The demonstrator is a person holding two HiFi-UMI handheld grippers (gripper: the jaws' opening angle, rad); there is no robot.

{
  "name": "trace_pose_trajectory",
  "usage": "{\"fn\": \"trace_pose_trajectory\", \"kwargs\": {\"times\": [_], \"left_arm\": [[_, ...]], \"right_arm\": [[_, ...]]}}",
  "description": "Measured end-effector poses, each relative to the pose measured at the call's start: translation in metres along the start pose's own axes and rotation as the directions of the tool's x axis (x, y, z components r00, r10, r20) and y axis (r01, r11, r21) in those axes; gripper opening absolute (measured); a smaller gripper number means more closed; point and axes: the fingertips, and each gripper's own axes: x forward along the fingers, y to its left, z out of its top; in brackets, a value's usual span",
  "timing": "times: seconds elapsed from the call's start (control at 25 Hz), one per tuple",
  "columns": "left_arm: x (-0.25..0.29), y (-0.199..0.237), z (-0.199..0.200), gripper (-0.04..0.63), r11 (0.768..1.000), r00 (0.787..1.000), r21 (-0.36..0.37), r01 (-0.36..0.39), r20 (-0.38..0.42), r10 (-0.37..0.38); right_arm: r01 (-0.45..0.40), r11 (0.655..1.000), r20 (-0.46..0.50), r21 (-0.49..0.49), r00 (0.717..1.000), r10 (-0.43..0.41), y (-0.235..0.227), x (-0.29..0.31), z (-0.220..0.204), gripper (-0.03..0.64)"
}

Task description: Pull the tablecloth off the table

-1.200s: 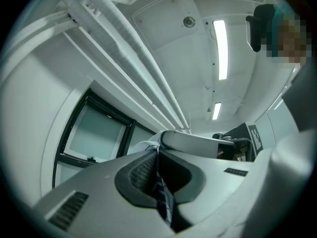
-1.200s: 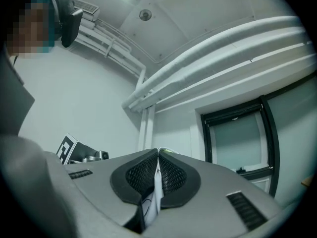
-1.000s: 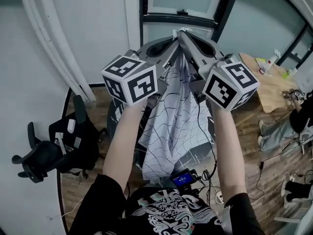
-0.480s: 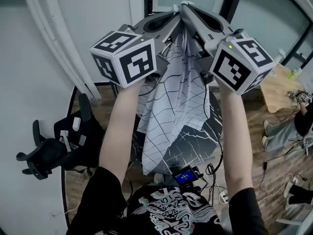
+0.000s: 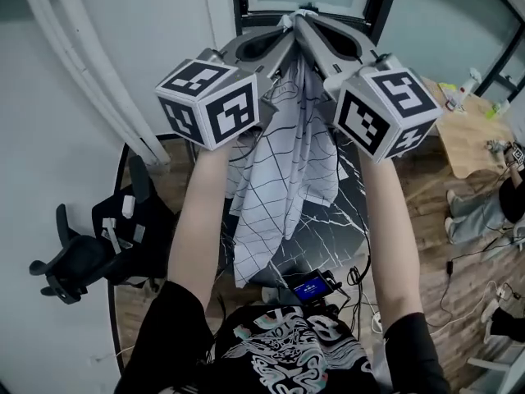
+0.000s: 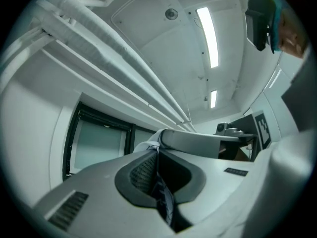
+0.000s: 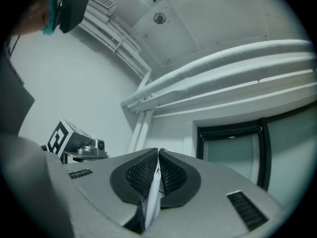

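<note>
Hanging limp above the dark table (image 5: pixel 332 232), the tablecloth (image 5: pixel 287 162) looks light, soft and floppy, best held at its bunched top edge. The left gripper (image 6: pixel 157 152) and right gripper (image 7: pixel 158 157) both pinch it there, tips touching, with forearms raised side by side over the table and angled slightly upward.

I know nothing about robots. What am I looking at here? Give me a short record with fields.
Scene: a person holds two grippers raised side by side
Left gripper: shut on the tablecloth
Right gripper: shut on the same tablecloth
Tablecloth: white with thin dark lines, bunched at the top, hanging down from both grippers
Table: dark marbled top, below the hanging cloth; whether the cloth's lower end touches it cannot be told
Nearby: black office chair at the left, wooden table at the right
</note>
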Motion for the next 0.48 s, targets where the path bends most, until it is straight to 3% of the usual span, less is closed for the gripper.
{"fn": "trace_pose_trajectory", "kwargs": {"times": [0.12, 0.48], "left_arm": [[0.005, 0.01, -0.043, 0.002, 1.0, 0.998, -0.016, -0.026, -0.054, 0.025], [0.021, 0.021, -0.128, 0.003, 0.998, 0.992, -0.054, -0.043, -0.123, 0.036]], "right_arm": [[0.049, 0.997, -0.071, -0.051, 0.996, -0.053, -0.007, -0.003, -0.043, 0.014], [0.027, 1.0, -0.129, -0.001, 0.991, -0.027, -0.028, -0.02, -0.127, 0.014]]}}
